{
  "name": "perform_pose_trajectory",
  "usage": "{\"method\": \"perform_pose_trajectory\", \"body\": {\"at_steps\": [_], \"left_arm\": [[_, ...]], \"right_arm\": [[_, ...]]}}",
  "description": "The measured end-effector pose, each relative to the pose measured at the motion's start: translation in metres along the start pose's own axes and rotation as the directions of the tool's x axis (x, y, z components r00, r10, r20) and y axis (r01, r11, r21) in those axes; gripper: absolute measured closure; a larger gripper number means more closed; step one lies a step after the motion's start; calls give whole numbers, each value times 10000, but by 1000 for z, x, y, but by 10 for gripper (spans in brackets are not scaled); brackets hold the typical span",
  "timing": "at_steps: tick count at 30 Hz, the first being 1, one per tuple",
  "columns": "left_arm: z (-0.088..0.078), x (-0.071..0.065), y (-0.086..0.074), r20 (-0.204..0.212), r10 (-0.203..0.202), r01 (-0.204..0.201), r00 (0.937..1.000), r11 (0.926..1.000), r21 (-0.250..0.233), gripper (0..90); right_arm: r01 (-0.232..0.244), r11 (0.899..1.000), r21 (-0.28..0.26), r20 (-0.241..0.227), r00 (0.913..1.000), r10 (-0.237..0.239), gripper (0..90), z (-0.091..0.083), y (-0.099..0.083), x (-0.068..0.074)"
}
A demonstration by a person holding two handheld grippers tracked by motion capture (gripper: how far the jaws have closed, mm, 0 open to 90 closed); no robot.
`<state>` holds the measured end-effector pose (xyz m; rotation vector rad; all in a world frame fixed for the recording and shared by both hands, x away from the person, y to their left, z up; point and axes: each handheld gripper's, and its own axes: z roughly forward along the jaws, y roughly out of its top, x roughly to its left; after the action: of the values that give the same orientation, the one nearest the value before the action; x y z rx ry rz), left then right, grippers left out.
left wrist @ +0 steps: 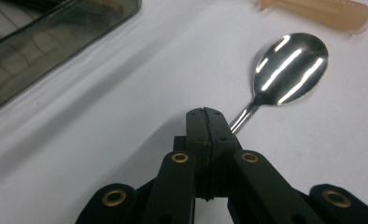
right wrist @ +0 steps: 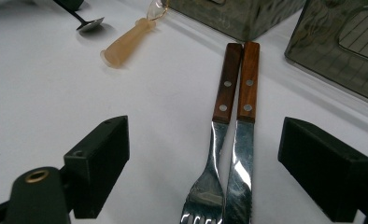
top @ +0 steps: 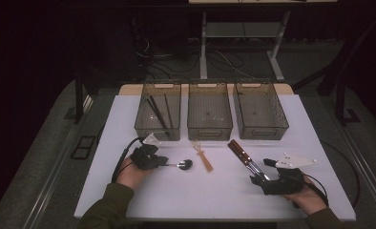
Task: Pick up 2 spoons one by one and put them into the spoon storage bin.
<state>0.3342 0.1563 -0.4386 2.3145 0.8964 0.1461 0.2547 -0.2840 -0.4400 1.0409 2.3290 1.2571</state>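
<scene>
Your olive-green sleeves end at black two-jaw grippers with brass-ringed pivot screws, black trailing cables and pale three-cornered top plates.

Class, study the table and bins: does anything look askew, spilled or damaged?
Nothing is spilled or broken. The fork and knife lie neatly side by side. The only slant is the dark sticks leaning unevenly in the left bin.

High view overlooks the table; gripper views sit close, sharing it.
</scene>
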Motion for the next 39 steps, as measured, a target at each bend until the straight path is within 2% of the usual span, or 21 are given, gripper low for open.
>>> {"method": "perform_pose_trajectory", "body": {"at_steps": [7,12,14,16,19,23,26,28,33,34,39], "left_arm": [[-5,-4,-6,240,-157,156,9996,9999,69,899],[-8,-5,-10,226,-176,176,9996,9998,18,896],[-9,-4,-9,216,-139,143,9997,9997,-185,864],[-11,-3,-7,365,-122,145,9993,9979,-632,814],[-12,-5,-2,663,53,38,9978,9908,-1352,712],[-6,-10,7,1031,225,-47,9944,9854,-1702,608],[0,-13,16,1131,494,-282,9924,9830,-1816,564],[3,-15,22,1276,552,-294,9903,9802,-1958,544],[12,-16,34,1419,873,-603,9860,9809,-1848,508],[14,-17,35,1425,818,-541,9864,9806,-1884,509],[21,-19,32,1423,1161,-943,9830,9840,-1511,509]], "right_arm": [[5,10000,-6,21,10000,-5,161,0,0,0],[11,10000,18,21,10000,-11,161,0,0,0],[37,10000,-2,21,10000,-37,161,0,0,0],[40,10000,6,27,10000,-40,161,0,0,0],[33,10000,-5,37,10000,-33,161,0,0,0],[48,10000,7,26,10000,-48,161,1,1,0],[35,10000,0,31,10000,-35,161,0,1,0],[25,10000,20,45,10000,-26,161,1,0,0],[-8,10000,10,49,10000,7,161,1,0,0],[-19,10000,2,51,10000,19,161,0,0,0],[27,10000,19,30,10000,-27,161,1,0,0]]}}
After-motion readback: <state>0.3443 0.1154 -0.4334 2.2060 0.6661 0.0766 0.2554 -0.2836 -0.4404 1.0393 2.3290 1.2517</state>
